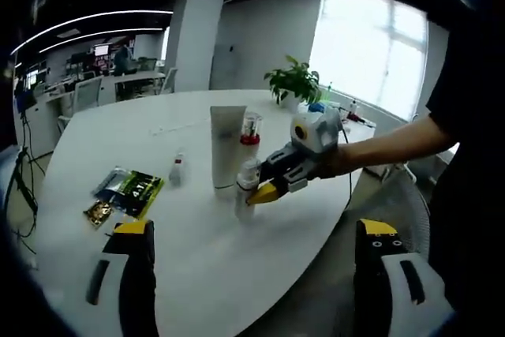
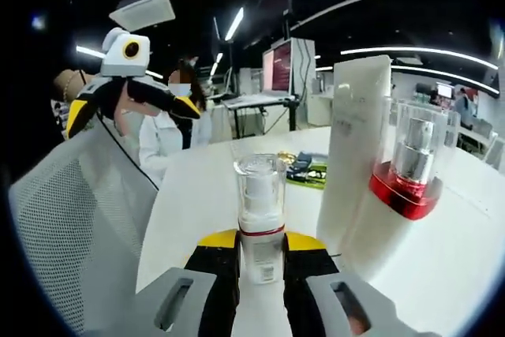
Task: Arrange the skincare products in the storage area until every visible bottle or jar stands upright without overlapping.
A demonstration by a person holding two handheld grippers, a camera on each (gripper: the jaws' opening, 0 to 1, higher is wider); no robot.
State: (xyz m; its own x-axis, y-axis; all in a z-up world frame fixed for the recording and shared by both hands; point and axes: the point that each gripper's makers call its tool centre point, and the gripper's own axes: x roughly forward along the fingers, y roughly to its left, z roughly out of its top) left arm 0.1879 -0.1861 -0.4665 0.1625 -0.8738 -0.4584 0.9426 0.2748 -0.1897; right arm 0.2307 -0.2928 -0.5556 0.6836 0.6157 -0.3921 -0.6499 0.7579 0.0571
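Standing upright on the round white counter (image 1: 213,258), a small pump bottle (image 2: 260,219) with a clear cap sits between the jaws of the right claw (image 2: 261,252), which pinches it at the base. Just beside it rise a tall white tube (image 2: 357,155) and a red-based bottle (image 2: 412,165) — three upright products crowded together, the tube directly behind the pinched one. From the left gripper view, the same group shows at mid-counter, with a fourth, tiny bottle (image 1: 177,170) standing apart to their left. Also visible there are two flat sachets (image 1: 130,192) near the counter's edge and a potted plant (image 1: 295,82) at the far side. The left claw (image 1: 256,262) hangs spread wide over the near edge, holding nothing. The right gripper view adds a mesh chair back (image 2: 75,226) on its left and a person in white seated beyond — partly behind the raised left claw.
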